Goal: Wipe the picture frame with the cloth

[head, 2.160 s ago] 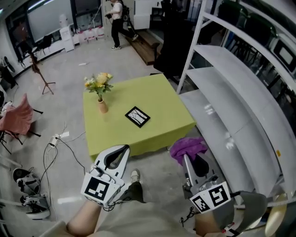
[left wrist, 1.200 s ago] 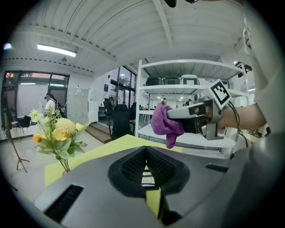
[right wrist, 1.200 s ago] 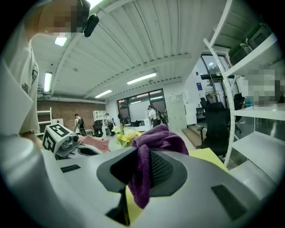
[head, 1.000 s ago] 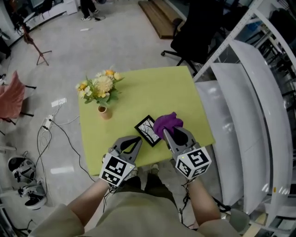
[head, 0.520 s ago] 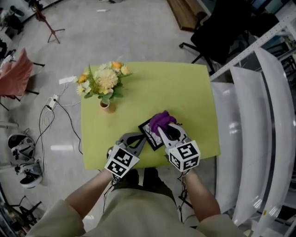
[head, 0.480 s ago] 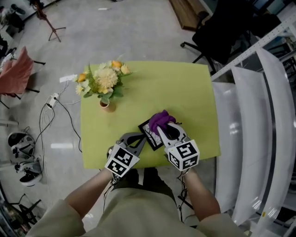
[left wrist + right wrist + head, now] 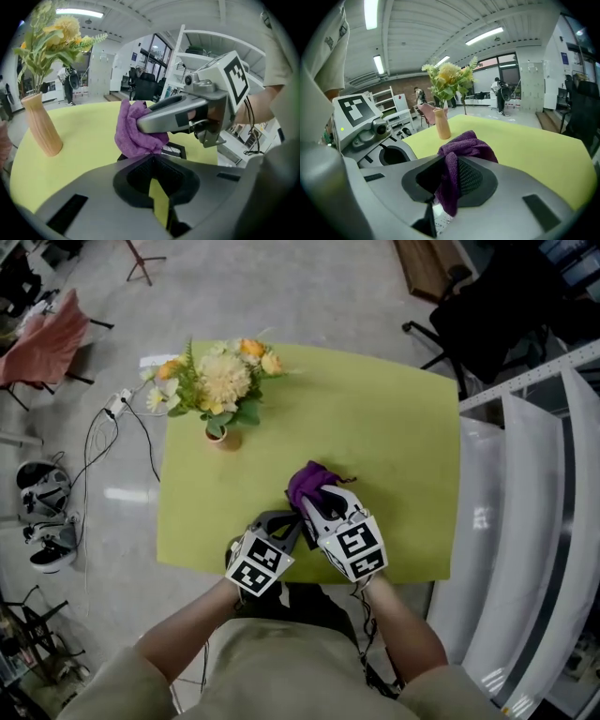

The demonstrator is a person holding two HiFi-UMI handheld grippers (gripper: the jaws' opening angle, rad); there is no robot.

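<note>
I'm clamping the cloth (image 7: 307, 482) in my right hand-held gripper (image 7: 314, 507), over the picture frame (image 7: 174, 151) near the desk's (image 7: 384, 446) front edge. My left hand-held gripper (image 7: 286, 521) is sitting clenched, seemingly empty, beside the frame. Wiping looks about to begin; next move calls for pressing down and stroking across.

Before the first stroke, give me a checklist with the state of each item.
1. Cloth gripped: ok, right hand-held gripper is shut on it.
2. Cloth over picture frame: ok.
3. Cloth pressing on the frame: cannot tell.
4. Left hand-held gripper free: ok, jaws together, empty, beside the frame.
5. Vase clear of the stroke: ok, it stands apart on the table.
</note>
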